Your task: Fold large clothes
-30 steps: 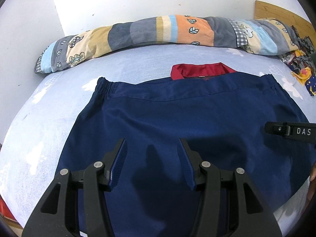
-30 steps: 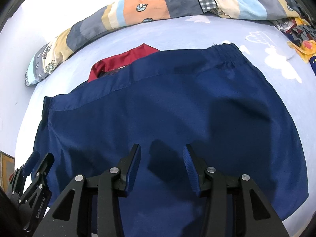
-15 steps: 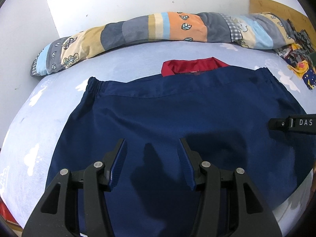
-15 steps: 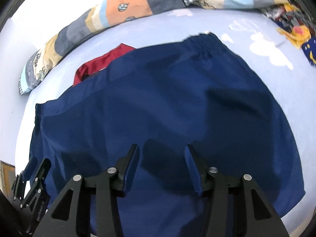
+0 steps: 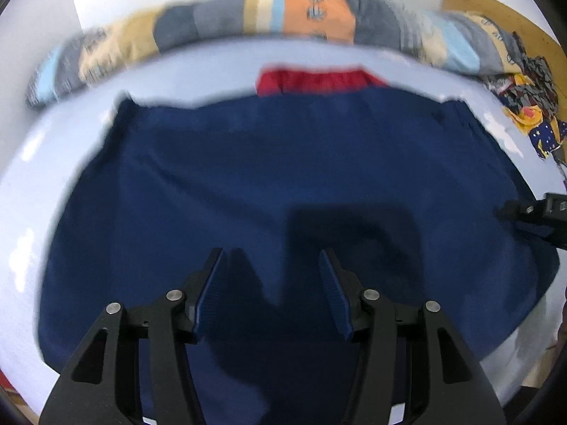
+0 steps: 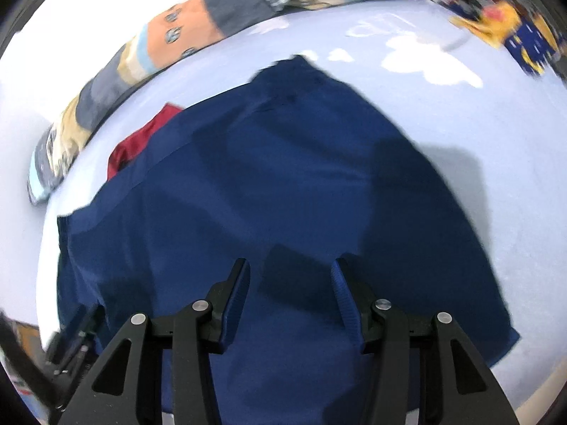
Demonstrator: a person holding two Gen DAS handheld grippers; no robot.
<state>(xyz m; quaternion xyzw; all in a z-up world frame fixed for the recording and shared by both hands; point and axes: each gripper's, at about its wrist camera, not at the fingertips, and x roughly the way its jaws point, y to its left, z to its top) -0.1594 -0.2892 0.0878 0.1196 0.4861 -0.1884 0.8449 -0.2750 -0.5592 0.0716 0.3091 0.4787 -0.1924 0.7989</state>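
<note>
A large navy blue garment [image 5: 283, 177] lies spread flat on the bed, with a red collar [image 5: 315, 79] showing at its far edge. It also fills the right wrist view [image 6: 283, 184], where the red collar [image 6: 138, 145] shows at the left. My left gripper [image 5: 271, 262] is open and empty, hovering above the garment's near part. My right gripper [image 6: 290, 269] is open and empty above the garment's near right part. The right gripper's tip shows at the right edge of the left wrist view [image 5: 531, 209]. Both views are motion-blurred.
A light blue sheet [image 6: 478, 134] covers the bed. A long patchwork bolster [image 5: 283, 17] lies along the far wall. A crumpled patterned cloth [image 5: 528, 106] sits at the far right. A wooden headboard [image 5: 496, 7] is behind it.
Both grippers have moved and stay open. The right wrist view has swung to the right, so the garment sits further left and more bare sheet shows.
</note>
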